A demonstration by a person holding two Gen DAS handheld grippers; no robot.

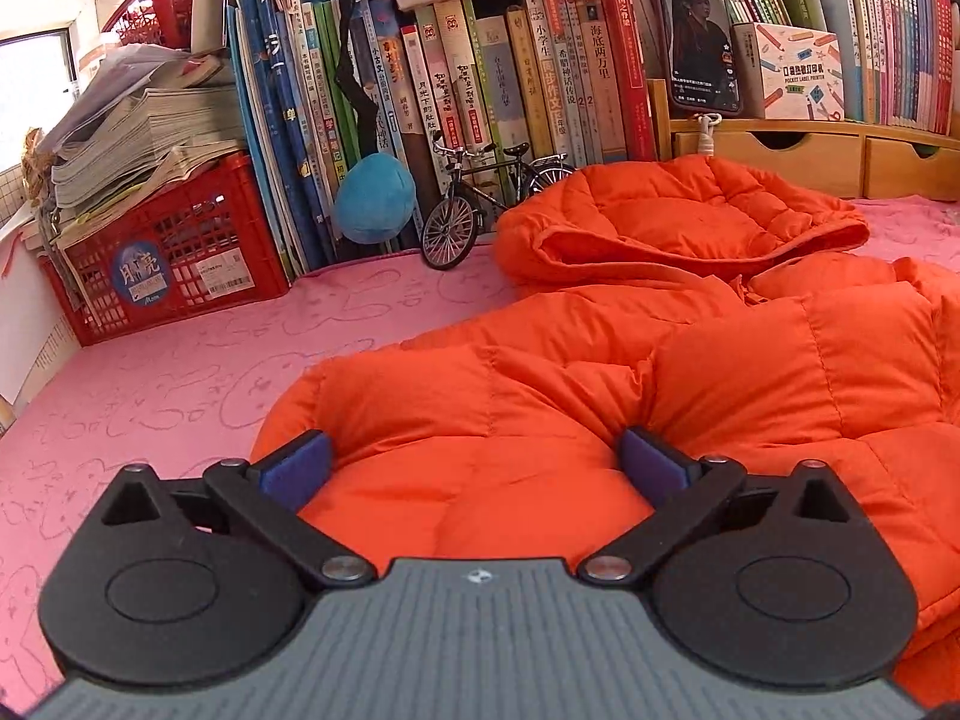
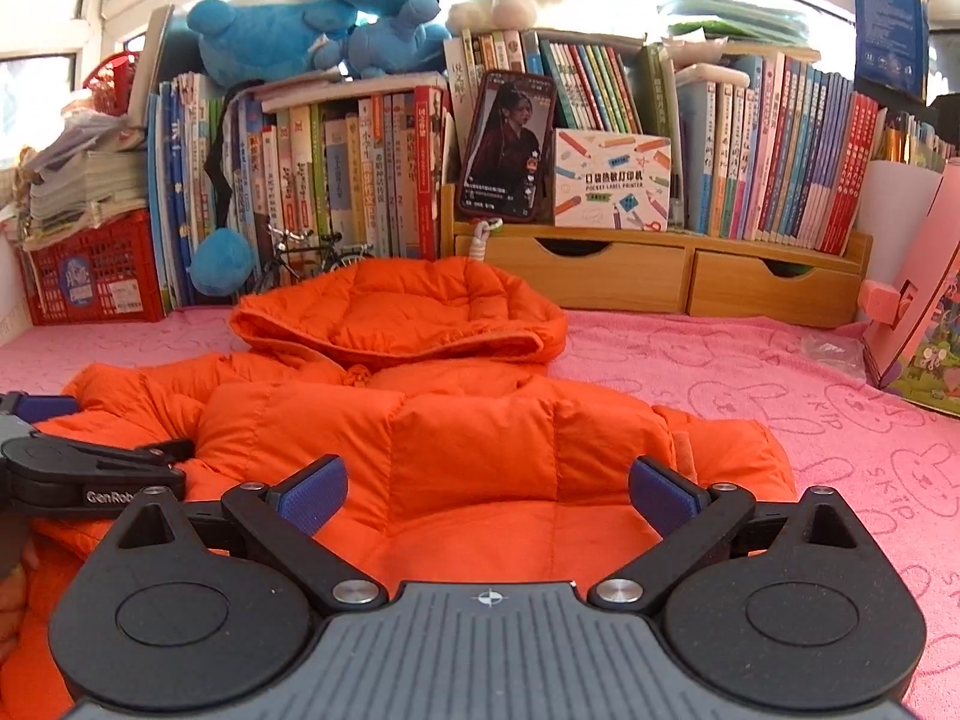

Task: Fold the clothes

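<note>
A pink blanket printed with rabbit outlines covers the surface. Behind it stands a wall of books with wooden drawers to the right. An orange puffer jacket lies flat in the middle of the blanket, its hood toward the books. The left gripper rests over the jacket's left side, jaws spread wide, gripping nothing. The right gripper sits over the jacket's nearer part, jaws equally wide and empty. A small model bicycle stands by the hood.

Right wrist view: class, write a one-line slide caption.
Open right gripper over orange hooded jacket on pink cloth, left gripper alongside.
</note>
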